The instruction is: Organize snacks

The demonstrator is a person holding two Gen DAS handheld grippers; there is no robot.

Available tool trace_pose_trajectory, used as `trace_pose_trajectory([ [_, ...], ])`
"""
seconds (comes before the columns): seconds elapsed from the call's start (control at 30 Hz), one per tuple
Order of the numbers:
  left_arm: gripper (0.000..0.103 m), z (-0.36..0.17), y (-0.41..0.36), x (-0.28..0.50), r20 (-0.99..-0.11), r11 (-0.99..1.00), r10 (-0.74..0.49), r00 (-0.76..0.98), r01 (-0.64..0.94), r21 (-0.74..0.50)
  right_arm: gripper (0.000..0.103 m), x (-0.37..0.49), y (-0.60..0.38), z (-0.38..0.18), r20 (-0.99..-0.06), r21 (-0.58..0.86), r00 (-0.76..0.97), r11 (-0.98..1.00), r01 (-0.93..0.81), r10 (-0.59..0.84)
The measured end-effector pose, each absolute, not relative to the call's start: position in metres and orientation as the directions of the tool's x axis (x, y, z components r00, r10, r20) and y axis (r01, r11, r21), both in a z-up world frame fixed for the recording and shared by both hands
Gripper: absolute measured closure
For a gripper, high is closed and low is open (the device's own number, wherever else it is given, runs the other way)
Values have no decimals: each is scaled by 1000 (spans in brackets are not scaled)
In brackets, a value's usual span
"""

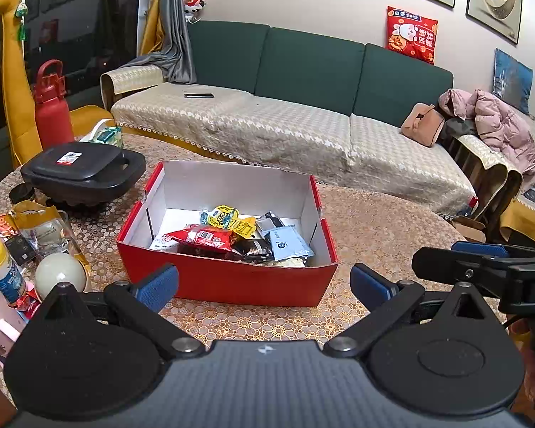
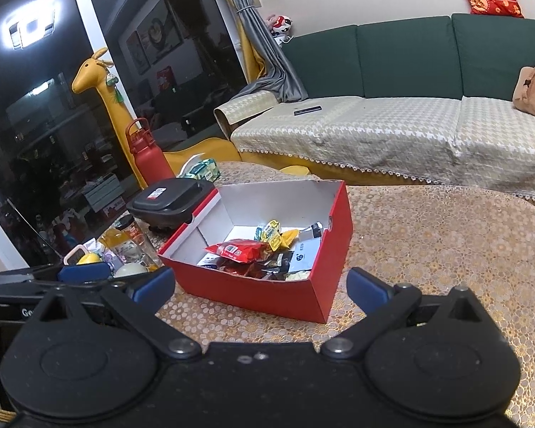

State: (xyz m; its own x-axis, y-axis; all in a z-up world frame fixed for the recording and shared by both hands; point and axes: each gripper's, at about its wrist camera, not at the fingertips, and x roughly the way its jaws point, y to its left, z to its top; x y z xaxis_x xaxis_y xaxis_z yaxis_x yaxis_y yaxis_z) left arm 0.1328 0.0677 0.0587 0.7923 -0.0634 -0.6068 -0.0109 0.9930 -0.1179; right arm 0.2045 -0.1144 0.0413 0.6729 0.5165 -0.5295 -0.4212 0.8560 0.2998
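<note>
Holding several snack packets (image 1: 239,239), one red box (image 1: 228,281); two grippers (image 1: 264,285) (image 2: 260,285), jaws apart.

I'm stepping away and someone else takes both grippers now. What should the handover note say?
Left gripper: open, empty, in front of the red box.
Right gripper: open, empty, near the same box.
Done: several snack packets lie inside the box on the table.
Left: clutter at the table's left, including a yellow pouch, may still need sorting; I cannot tell which are snacks.
</note>
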Motion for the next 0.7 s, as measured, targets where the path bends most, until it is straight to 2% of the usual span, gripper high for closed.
trace_pose_trajectory([
  [0.7, 0, 64, 54, 121, -613, 996, -42, 789, -12, -83, 0, 197, -126, 32, -533, 334, 671, 857, -393, 516],
])
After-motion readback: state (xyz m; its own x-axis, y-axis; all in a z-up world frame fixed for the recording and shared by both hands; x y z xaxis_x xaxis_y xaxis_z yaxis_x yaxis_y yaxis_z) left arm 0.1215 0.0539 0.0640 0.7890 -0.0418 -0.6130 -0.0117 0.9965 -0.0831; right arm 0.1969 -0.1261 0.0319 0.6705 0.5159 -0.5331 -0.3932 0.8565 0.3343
